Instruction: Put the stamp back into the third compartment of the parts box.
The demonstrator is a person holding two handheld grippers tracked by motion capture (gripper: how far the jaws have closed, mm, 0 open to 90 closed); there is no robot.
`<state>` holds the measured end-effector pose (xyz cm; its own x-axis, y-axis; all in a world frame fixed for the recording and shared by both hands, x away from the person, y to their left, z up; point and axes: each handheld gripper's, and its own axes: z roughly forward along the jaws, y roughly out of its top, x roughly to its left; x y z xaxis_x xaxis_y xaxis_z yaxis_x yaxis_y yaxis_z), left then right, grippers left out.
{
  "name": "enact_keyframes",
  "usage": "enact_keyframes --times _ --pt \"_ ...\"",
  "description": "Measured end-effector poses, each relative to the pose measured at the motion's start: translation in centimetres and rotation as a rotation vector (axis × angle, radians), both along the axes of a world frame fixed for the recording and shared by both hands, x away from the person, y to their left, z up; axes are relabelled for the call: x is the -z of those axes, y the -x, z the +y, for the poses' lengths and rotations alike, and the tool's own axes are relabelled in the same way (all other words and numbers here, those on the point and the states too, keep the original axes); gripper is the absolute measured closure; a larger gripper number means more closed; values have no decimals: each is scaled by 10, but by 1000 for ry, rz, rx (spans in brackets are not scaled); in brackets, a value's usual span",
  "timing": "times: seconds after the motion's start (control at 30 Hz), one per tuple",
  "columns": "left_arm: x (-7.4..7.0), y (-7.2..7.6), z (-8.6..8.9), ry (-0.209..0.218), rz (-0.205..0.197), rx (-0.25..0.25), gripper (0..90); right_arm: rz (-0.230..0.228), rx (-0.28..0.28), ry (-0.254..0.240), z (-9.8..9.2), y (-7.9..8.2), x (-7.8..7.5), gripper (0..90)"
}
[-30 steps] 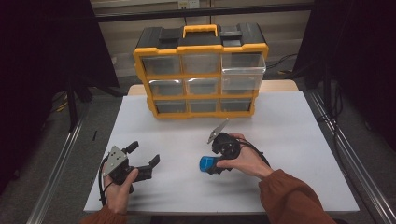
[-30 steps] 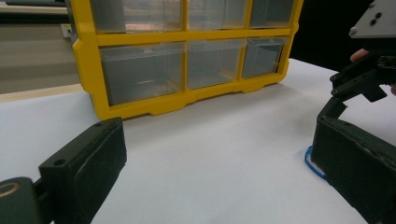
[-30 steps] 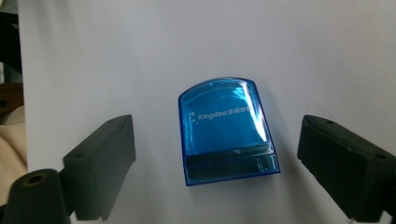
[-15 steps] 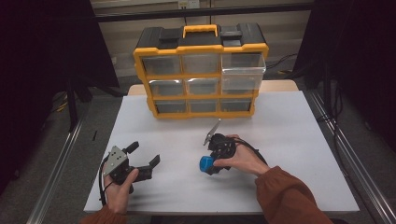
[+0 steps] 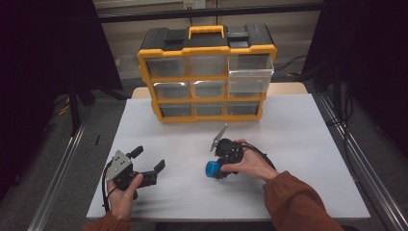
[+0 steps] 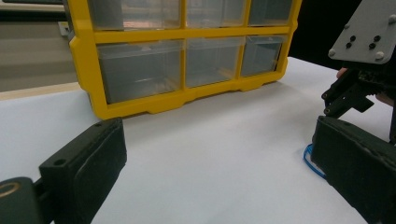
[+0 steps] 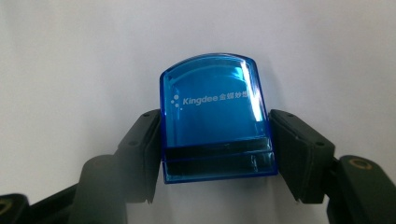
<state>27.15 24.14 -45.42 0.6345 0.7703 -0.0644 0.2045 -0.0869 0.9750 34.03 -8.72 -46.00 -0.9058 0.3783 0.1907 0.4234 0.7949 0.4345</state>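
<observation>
A small blue see-through box [image 7: 217, 119] with white "Kingdee" lettering lies on the white table [image 5: 298, 144]. My right gripper [image 7: 215, 154] points down at it, and its jaws have just been closing. Both pads now press the box's two sides. From above, the blue box [image 5: 212, 168] sits just in front of the hand holding the right gripper [image 5: 216, 166]. My left gripper [image 5: 149, 159] rests at the table's near left with its jaws wide apart and nothing between them. The left gripper [image 6: 219, 163] faces the organizer.
A yellow and black drawer organizer [image 5: 207, 72] with clear drawers stands at the table's far edge; its top right drawer [image 5: 250, 72] sticks out a little. In the left gripper view the organizer [image 6: 140, 70] is close ahead and the right gripper [image 6: 359, 88] is at the right.
The right gripper's jaws have closed in on the blue box, which stays in the same spot. The left hand and its gripper have not moved.
</observation>
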Motion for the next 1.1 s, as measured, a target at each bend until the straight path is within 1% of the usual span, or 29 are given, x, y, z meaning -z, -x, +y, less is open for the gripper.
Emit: enact_keyframes --times 0.03,0.07,0.1,0.17,0.2,0.23,0.27,0.3,0.43,0.5,0.53,0.57,0.67,0.7,0.73,0.77,0.8,0.83,0.87,0.93,0.97,1.0,1.03,1.07,1.1 --pt "0 0 0 1 1 2 38 -7 -7 -2 0 0 0 385" --pt "0 0 0 1 1 0 38 -4 -5 0 0 0 0 387" --pt "0 0 0 -13 -2 4 38 -7 -4 -2 0 0 0 389" --pt "0 0 0 -1 1 3 37 -7 -4 -1 0 0 0 393" --pt "0 0 0 -5 2 -2 38 -10 -4 -4 -1 0 0 394" --pt "0 0 0 -2 1 5 38 -5 3 -4 -1 0 0 395" --pt "0 0 0 -3 1 3 38 -9 -6 -2 -1 -1 0 396" --pt "0 0 0 -4 1 3 38 -3 1 -4 -1 -1 0 396" --pt "0 0 0 -6 -1 -2 37 -4 13 -10 -1 0 -1 404" --pt "0 0 1 -7 0 -5 38 -18 22 -25 -2 0 -4 414" --pt "0 0 1 -11 -6 -7 37 -27 16 -30 -2 0 -5 415" --pt "0 -1 1 -9 -4 0 38 -13 16 -32 -2 1 -5 415" --pt "0 0 0 -1 3 -3 37 -4 13 -24 -2 1 -6 415" --pt "0 0 1 -3 1 -1 37 1 24 -29 -2 2 -6 415" --pt "0 0 0 2 3 -3 37 -12 13 -30 -2 1 -6 415" --pt "0 -1 1 -4 -5 0 37 -5 19 -32 -3 1 -6 415" --pt "0 0 1 -4 -4 -2 37 -10 13 -32 -3 1 -7 415" --pt "0 0 1 -4 -4 -2 37 -1 24 -35 -4 1 -7 416" --pt "0 0 1 -9 1 -1 38 -10 22 -43 -5 1 -8 416" --pt "0 -1 1 -4 3 -7 37 -8 27 -54 -7 0 -11 415" --pt "0 -1 1 -8 2 -7 38 3 37 -53 -8 1 -12 416" --pt "0 -1 1 -3 2 -7 37 -8 32 -66 -9 0 -13 415" --pt "0 0 0 1 5 -8 37 -5 31 -66 -10 -1 -14 415" --pt "0 0 1 -4 1 -6 37 -8 32 -65 -11 -1 -15 416" --pt "0 0 1 -6 3 -4 37 6 44 -72 -12 0 -15 416"
